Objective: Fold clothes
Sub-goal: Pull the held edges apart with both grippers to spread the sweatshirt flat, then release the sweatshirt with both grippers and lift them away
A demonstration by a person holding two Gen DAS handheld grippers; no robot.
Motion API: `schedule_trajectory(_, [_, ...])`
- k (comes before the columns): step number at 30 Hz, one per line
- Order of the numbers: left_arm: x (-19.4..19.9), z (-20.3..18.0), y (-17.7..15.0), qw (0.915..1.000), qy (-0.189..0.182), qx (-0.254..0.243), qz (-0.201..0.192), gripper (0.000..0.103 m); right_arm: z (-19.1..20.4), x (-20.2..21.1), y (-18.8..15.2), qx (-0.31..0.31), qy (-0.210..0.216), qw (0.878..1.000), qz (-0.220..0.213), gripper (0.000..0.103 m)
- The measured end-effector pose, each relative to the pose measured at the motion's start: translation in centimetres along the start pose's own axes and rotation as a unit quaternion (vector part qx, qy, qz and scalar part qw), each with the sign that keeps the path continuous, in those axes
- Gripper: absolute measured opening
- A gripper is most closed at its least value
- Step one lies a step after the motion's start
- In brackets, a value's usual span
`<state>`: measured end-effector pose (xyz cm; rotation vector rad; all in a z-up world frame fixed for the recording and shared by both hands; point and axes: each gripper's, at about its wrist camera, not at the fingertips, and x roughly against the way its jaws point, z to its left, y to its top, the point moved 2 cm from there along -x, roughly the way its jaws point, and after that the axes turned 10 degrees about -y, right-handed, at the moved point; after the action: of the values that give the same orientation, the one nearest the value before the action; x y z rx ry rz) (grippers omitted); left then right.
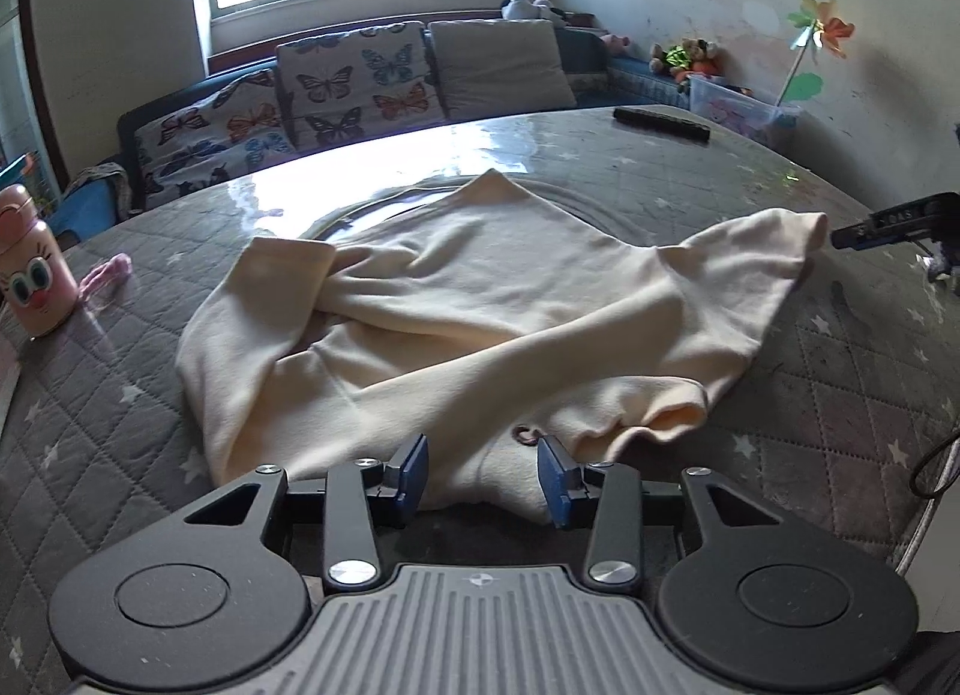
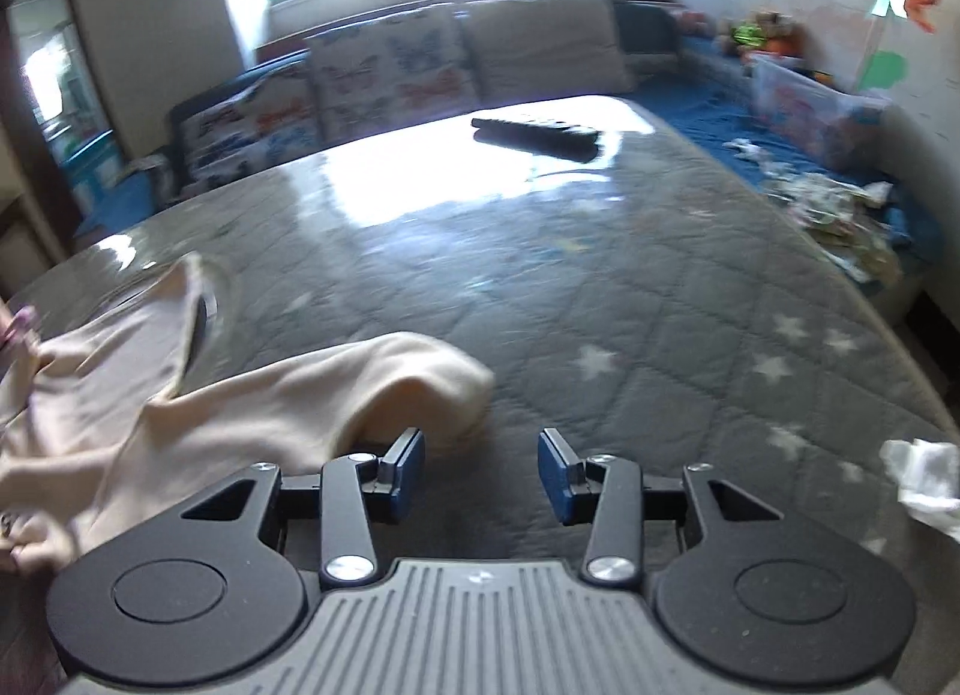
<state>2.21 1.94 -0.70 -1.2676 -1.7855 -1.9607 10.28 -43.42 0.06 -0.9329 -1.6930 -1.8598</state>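
On the quilted table, cream garment lengthwise left-right, neck toward wide-open, empty left gripper; right gripper likewise.

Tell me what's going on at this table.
A person with tongs in each hand is folding a cream garment that lies rumpled on the grey quilted table, one sleeve crossed over its body. The left tongs are open at the garment's near edge, gripping nothing. The right tongs are also open, over the bare tabletop beside another sleeve. A black remote and a pink bottle sit off to the sides.
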Motion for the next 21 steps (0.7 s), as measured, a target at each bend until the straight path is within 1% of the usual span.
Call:
schedule_trajectory(4, [-1.2,-0.6,0.0,0.9999,-0.009,-0.004,0.003,0.043,1.2,-1.6,0.5,0.000,0.016,1.000,-0.005,0.042])
schedule_trajectory(7, [-2.1,-0.8,-0.1,0.9998,-0.018,-0.006,0.007,0.043,1.6,-2.6,0.8,0.006,0.016,1.000,-0.008,0.040])
schedule_trajectory(8, [-2.5,-0.8,-0.1,0.9997,-0.020,-0.007,0.011,0.043,1.7,-3.0,0.9,0.013,0.013,1.000,-0.009,0.033])
schedule_trajectory(9, [-2.7,-1.0,-0.2,0.9996,-0.021,-0.009,0.015,0.043,1.8,-3.3,0.9,0.021,0.010,1.000,-0.008,0.018])
schedule_trajectory(10, [-2.9,-1.1,-0.4,0.9995,-0.022,-0.011,0.019,0.043,1.9,-3.4,1.0,0.028,0.005,1.000,-0.010,0.011])
schedule_trajectory(11, [-3.1,-1.2,-0.5,0.9994,-0.024,-0.014,0.023,0.043,2.0,-3.3,1.1,0.037,-0.002,0.999,-0.016,0.008])
schedule_trajectory(12, [-3.2,-1.3,-0.5,0.9993,-0.024,-0.016,0.025,0.043,2.2,-2.9,1.2,0.048,-0.012,0.998,-0.029,0.008])
schedule_trajectory(13, [-3.3,-1.3,-0.6,0.9992,-0.024,-0.019,0.025,0.043,2.4,-2.2,1.4,0.066,-0.030,0.996,-0.055,0.008])
schedule_trajectory(16, [-3.3,-1.3,-0.6,0.9991,-0.025,-0.021,0.026,0.043,2.7,-0.1,1.6,0.096,-0.073,0.986,-0.118,0.009])
schedule_trajectory(17, [-3.3,-1.3,-0.6,0.9991,-0.026,-0.022,0.026,0.043,2.5,0.4,1.7,0.099,-0.089,0.983,-0.127,0.014])
schedule_trajectory(18, [-3.3,-1.3,-0.7,0.9990,-0.026,-0.024,0.027,0.043,2.2,0.4,1.8,0.100,-0.101,0.982,-0.124,0.020])
schedule_trajectory(19, [-3.3,-1.3,-0.7,0.9990,-0.026,-0.026,0.027,0.043,1.9,0.4,1.7,0.101,-0.111,0.982,-0.119,0.023])
schedule_trajectory(21, [-3.2,-1.3,-0.8,0.9989,-0.028,-0.028,0.027,0.043,0.9,-0.1,1.4,0.091,-0.122,0.984,-0.094,0.024])
